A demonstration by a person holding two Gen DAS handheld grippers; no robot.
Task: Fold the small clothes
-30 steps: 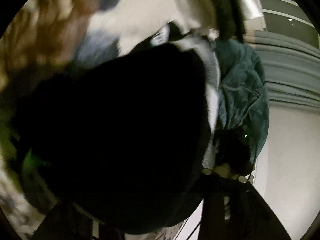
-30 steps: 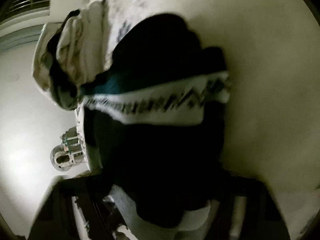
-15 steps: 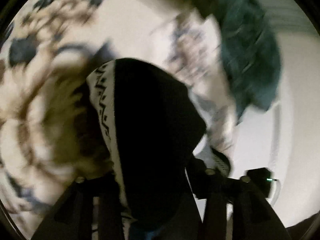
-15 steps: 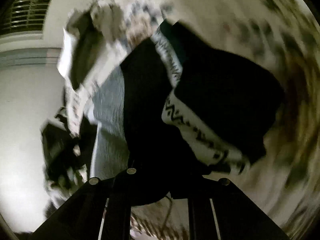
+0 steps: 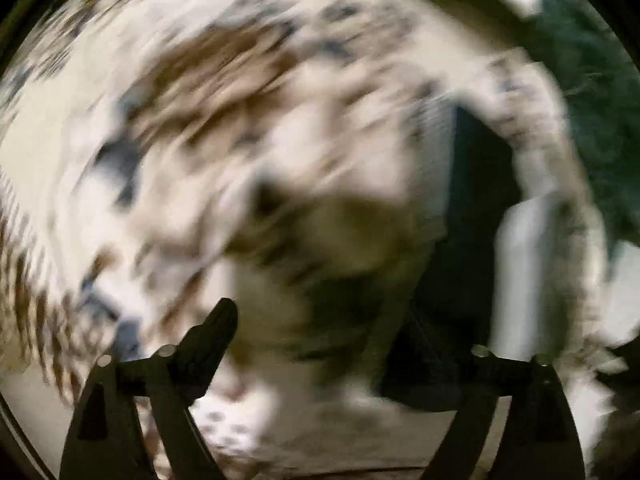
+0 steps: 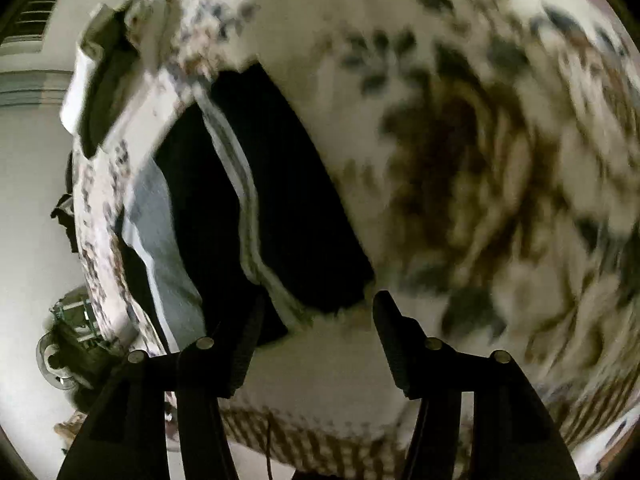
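A small black garment with a white patterned waistband [image 6: 256, 216] lies folded on a floral bedspread [image 6: 460, 168], left of centre in the right wrist view. My right gripper [image 6: 316, 320] is open and empty, its fingertips just in front of the garment's near edge. In the blurred left wrist view the same dark garment [image 5: 472, 220] shows at the right. My left gripper [image 5: 320, 332] is open and empty over the bedspread [image 5: 240, 120], with the left finger [image 5: 212, 336] sharp and the right one smeared.
A light grey folded cloth [image 6: 168, 248] lies beside the black garment. A dark teal cloth [image 5: 592, 100] lies at the far right of the left wrist view. The bedspread's edge and a pale floor [image 6: 28, 200] are at the left.
Both grippers have let go of the black garment and opened. It was held up between them; now it lies on the bedspread, and both grippers have pulled back.
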